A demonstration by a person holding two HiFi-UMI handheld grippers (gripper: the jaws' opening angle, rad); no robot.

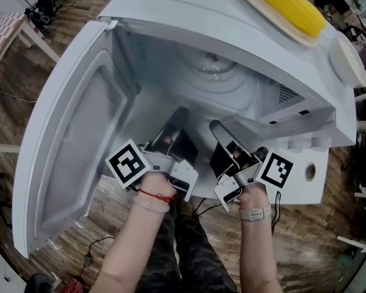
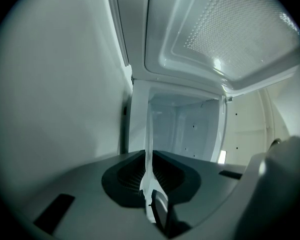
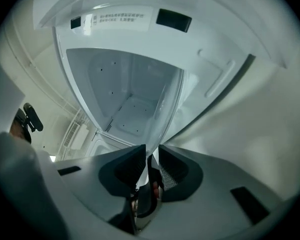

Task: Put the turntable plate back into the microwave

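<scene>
Head view: left gripper [image 1: 178, 113] and right gripper [image 1: 215, 127] reach into the open microwave [image 1: 170, 17].
We read each gripper's jaws as pinched on the rim of the clear turntable plate [image 2: 150, 144], which appears edge-on as a thin pale strip in both gripper views. From above we make out only faint rings and glare inside the cavity. The plate's outline is hard to trace, and we cannot tell whether it touches the floor.

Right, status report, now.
Both shut on the turntable plate rim: left gripper, right gripper. Plate inside the microwave cavity, seating unclear. Its door wide open, nothing blocking.
</scene>
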